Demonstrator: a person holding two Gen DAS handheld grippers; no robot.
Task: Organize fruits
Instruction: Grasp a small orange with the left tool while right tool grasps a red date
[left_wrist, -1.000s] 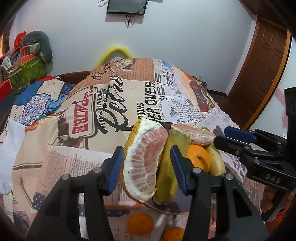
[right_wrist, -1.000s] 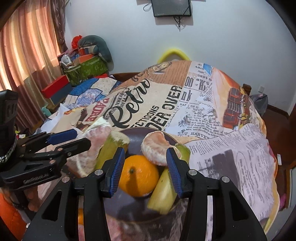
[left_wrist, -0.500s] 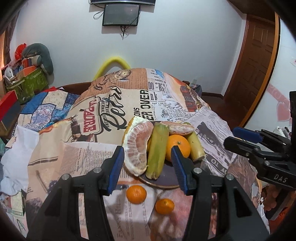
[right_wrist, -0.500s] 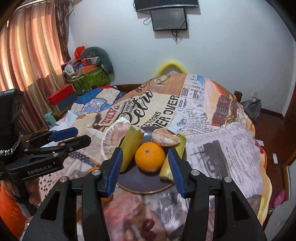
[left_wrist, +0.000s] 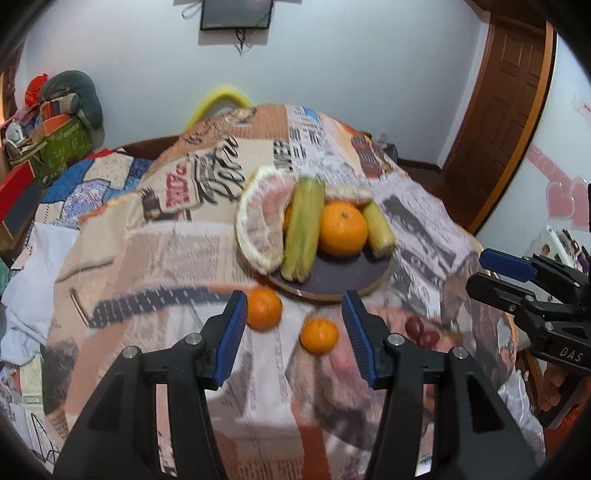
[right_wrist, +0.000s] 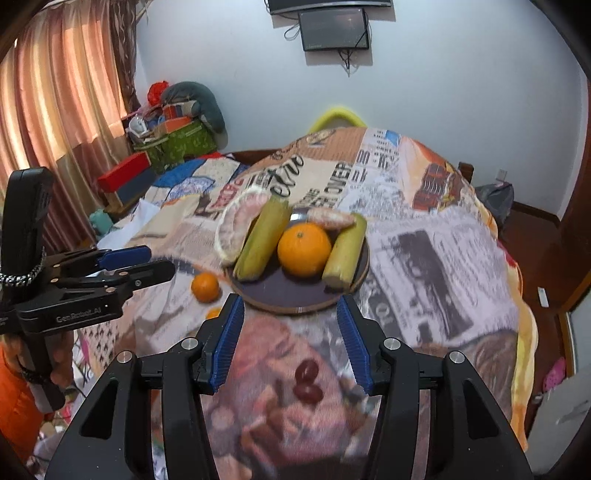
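Both grippers have drawn back from the plate (left_wrist: 332, 286) over the last second: a second ago the fruit filled each wrist view between the fingers, and now the whole dark round plate sits farther off on the newspaper-print cloth (left_wrist: 177, 251) covering the bench. The left gripper (left_wrist: 293, 334) and the right gripper (right_wrist: 288, 341) are both spread wide and hold nothing. On the plate lie a peeled pomelo wedge (left_wrist: 262, 225) at the left, two green-yellow pieces that look like bananas (left_wrist: 303, 232), a large orange (left_wrist: 342, 229) between them and a peeled citrus piece (right_wrist: 330, 218) at the far side. Pulling back has brought loose fruit into view: two small mandarins (left_wrist: 263, 308) on the cloth just near of the plate, and a few dark red grapes (right_wrist: 306, 380) nearer still, to the right. That suggests the plate is arranged and these strays remain to be collected.
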